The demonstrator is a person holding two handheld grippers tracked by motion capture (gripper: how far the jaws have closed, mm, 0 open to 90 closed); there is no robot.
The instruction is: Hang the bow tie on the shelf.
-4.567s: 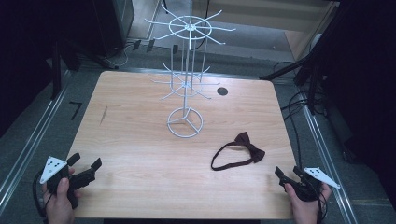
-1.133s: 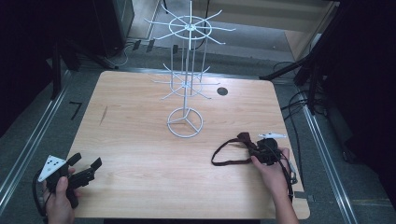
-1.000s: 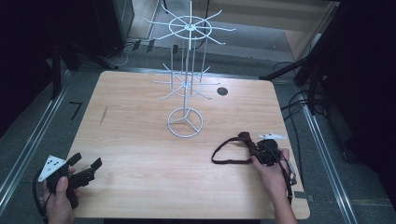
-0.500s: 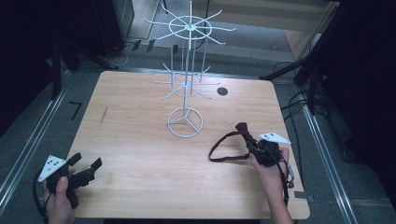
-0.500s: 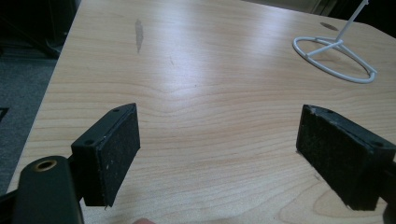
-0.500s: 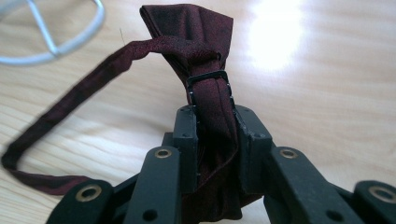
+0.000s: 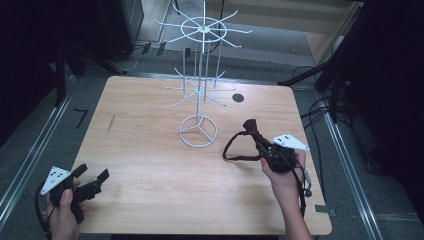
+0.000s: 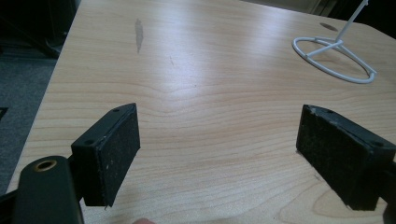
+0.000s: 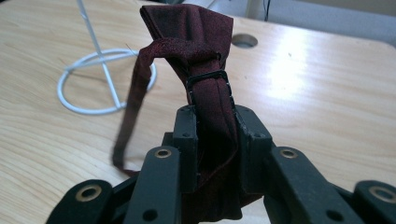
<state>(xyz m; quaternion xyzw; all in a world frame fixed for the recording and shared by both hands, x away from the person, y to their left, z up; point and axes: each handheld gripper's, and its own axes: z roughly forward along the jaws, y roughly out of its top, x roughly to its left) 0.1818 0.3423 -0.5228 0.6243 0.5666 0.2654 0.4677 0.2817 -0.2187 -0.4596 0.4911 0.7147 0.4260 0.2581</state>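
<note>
A dark maroon bow tie (image 7: 249, 128) with its strap loop is lifted off the table at the right, pinched in my right gripper (image 7: 263, 148). In the right gripper view the jaws are shut on the bow tie (image 9: 210, 60), with the strap (image 9: 133, 93) hanging down to the left. A white wire display stand (image 7: 199, 75) with hooked arms stands at the table's middle back; its ring base (image 9: 102, 81) lies beyond the tie. My left gripper (image 7: 92, 180) rests open at the near left corner, its pads (image 8: 116, 149) wide apart over bare wood.
The wooden table (image 7: 150, 165) has a round cable hole (image 7: 238, 98) at the back right. The stand's ring base (image 8: 334, 58) shows in the left gripper view. Cables and dark equipment lie on the floor around the table.
My right gripper moved in from the near right corner, shut on the bow tie and has lifted it off the table. The left gripper has stayed put.
</note>
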